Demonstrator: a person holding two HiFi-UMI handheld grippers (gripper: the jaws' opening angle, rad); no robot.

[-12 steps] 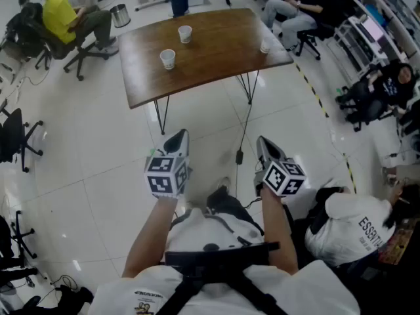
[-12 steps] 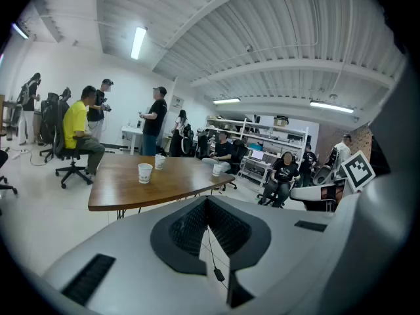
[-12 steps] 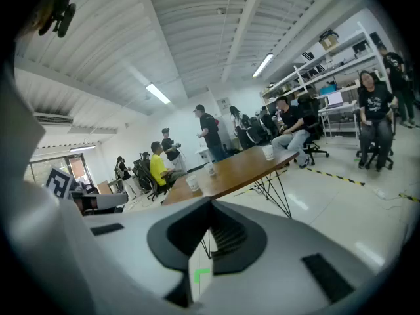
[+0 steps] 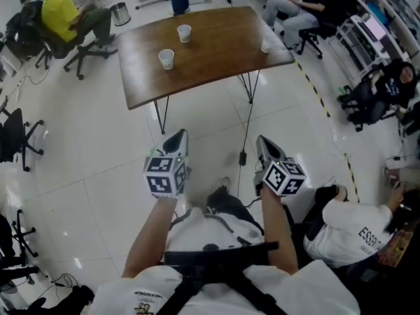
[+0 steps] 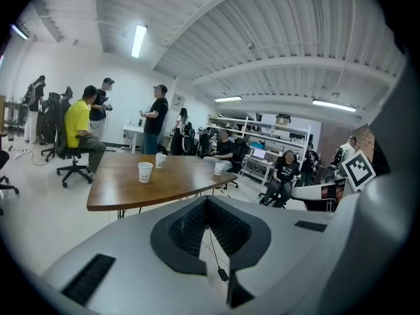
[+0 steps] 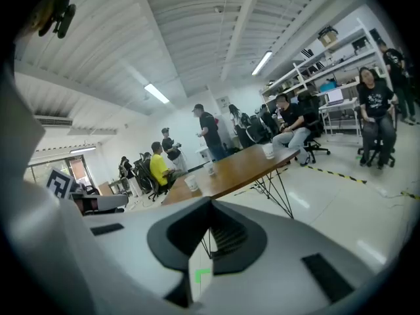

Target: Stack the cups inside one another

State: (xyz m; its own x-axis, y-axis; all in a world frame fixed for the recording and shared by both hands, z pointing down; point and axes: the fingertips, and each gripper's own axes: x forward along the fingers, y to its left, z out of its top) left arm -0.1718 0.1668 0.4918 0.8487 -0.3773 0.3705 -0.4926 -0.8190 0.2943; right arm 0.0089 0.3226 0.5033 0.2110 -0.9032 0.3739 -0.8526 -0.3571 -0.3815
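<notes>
A person in a yellow shirt [image 4: 58,15] sits on a chair far ahead of the left tool [image 4: 176,138] and off to its left. The left tool is held above the floor [image 4: 85,149], its jaws closed together with nothing between them. It points toward the table [image 4: 216,61], which stands well ahead of both tools. On the table, ahead of the left tool, a white cup [image 4: 167,58] stands upright. A second cup [image 4: 184,33] stands beyond it, slightly to the right and apart from it. A third cup [image 4: 265,45], small in the head view and seemingly of the same kind, stands at the table's right edge, ahead of the right tool [image 4: 264,144]. The right tool is held beside the left one, well short of the table, its jaws closed and empty. A person in a white shirt [image 4: 348,231] crouches on the floor just right of it.
</notes>
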